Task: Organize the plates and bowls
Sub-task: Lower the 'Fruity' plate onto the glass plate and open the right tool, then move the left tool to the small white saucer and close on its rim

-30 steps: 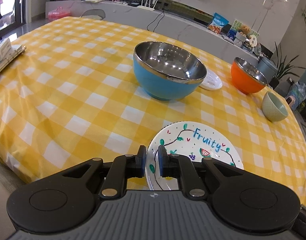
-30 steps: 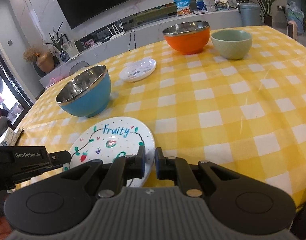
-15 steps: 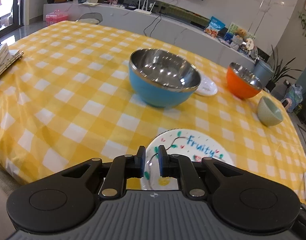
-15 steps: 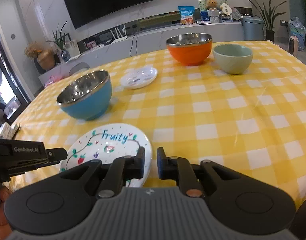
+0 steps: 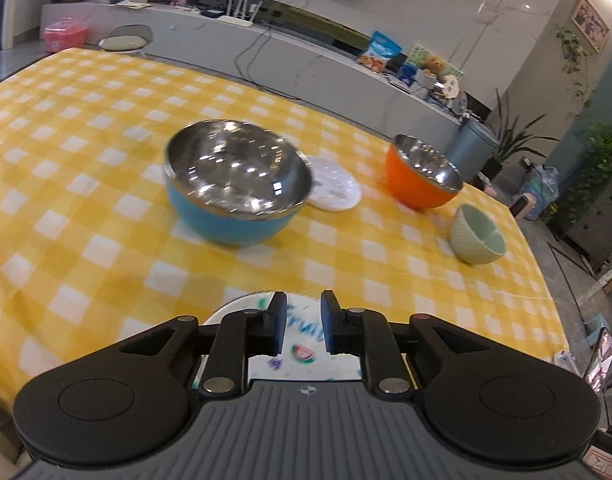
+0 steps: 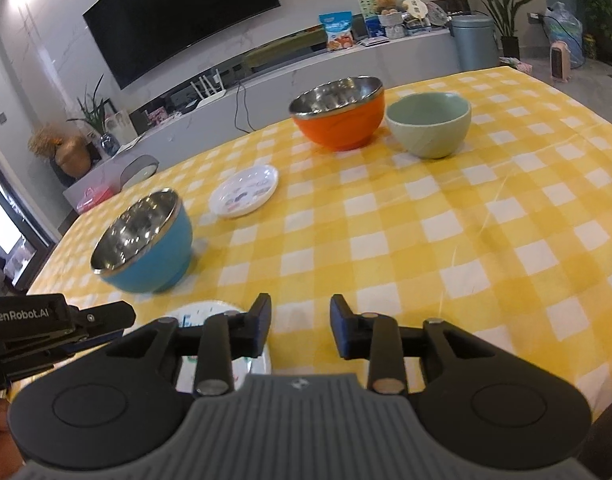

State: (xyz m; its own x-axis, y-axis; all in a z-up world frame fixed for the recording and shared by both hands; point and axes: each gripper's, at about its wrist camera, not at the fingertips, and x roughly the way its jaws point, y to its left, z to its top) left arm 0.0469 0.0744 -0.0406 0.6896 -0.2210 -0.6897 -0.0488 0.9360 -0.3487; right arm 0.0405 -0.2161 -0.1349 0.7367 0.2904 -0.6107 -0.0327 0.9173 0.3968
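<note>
- Right gripper [image 6: 300, 320]: jaws have just been opening and now stand apart, with nothing between them but bare yellow checked tablecloth [image 6: 446, 216]. A second ago they were nearly shut at the near right rim of the decorated plate [image 6: 202, 310].
- Left gripper [image 5: 302, 322]: jaws have just widened a little; a narrow gap shows, and nothing is pinched. The plate [image 5: 302, 350] lies flat on the cloth beneath and beyond the tips, and the pads do not appear to touch it.
- Change since a second ago: both views have drawn back from the plate. More of the table shows now and less of the plate.
- Reading for the task: the plate appears released and set at the near edge of the table. Judged next item: one of the bowls or the small white plate [image 6: 244, 196].
- Remaining ware: blue steel-lined bowl [image 5: 236, 188] just beyond the plate; small white plate behind it to the right; orange steel-lined bowl [image 6: 340, 118] and pale green bowl [image 6: 428, 124] at the far right, side by side. Nothing is stacked yet.
- Writing: "GenRobot.AI" on the left gripper's body [image 6: 20, 316], seen from the right view. The plate's blue lettering is blurred and half covered now; earlier it read "Fruity".
- Other print: snack bag [image 6: 338, 32] on the far counter, text too small to read.
</note>
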